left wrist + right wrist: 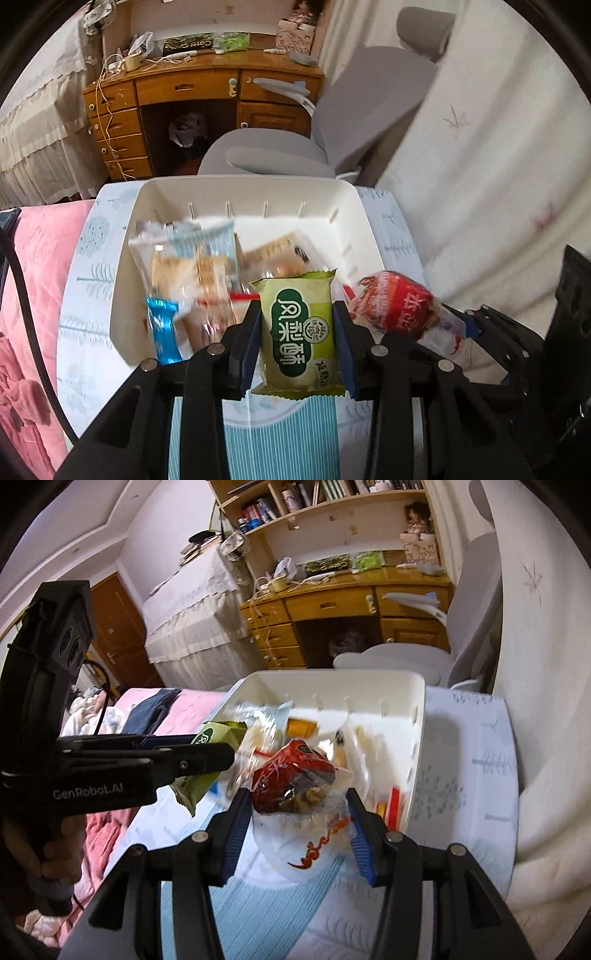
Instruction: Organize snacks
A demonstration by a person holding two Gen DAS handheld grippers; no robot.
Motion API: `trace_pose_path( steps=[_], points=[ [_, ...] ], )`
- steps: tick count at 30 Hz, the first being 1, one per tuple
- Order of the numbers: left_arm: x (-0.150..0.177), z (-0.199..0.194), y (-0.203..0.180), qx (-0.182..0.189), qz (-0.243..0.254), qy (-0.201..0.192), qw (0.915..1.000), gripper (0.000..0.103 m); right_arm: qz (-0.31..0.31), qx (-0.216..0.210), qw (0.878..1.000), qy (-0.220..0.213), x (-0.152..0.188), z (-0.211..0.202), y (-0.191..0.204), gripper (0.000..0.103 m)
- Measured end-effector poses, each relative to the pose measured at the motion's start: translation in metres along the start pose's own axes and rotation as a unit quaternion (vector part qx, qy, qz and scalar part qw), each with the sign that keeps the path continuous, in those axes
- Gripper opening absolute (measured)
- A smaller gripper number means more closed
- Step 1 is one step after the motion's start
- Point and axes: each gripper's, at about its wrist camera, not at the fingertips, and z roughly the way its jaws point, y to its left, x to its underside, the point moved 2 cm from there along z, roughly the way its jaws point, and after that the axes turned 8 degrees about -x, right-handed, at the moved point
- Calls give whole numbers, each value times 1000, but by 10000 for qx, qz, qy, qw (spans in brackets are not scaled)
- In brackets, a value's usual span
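My left gripper is shut on a green snack packet and holds it upright just over the near rim of the white bin. My right gripper is shut on a red and clear snack bag, held at the bin's near edge. The red bag also shows in the left wrist view, right of the green packet. The left gripper with the green packet shows at the left of the right wrist view. Several wrapped snacks lie in the bin.
The bin stands on a blue and white patterned cloth. A grey office chair and a wooden desk stand beyond it. Pink bedding lies at the left. A white curtain hangs at the right.
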Motion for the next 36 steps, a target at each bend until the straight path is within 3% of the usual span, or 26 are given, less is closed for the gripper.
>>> trace_pose_path(
  steps=[11,12,14,15,18,23,27,36],
  points=[
    [-56,16,14,191,48,-243,9995,36,463,913,9947,-90,-37,13,-22,55],
    [-59,16,15,213,85,-247,9994,38,483,992,9939,-86,-37,14,-23,56],
    [-62,16,18,301,114,-213,9993,61,594,1166,9914,-88,-37,16,-25,62],
    [-62,16,20,343,113,-195,9992,67,659,1210,9904,-97,-37,17,-25,65],
    [-59,12,29,481,128,-112,9987,72,951,1236,9877,-57,-33,20,-24,65],
    [-36,8,55,373,71,227,9990,74,1243,1434,9818,-40,-21,20,-9,66],
    [-7,1,82,335,-112,540,9979,74,1680,1582,9730,-41,-3,15,5,80],
    [82,-32,156,52,-723,1052,9918,74,2777,1556,9474,330,65,13,57,82]
  ],
)
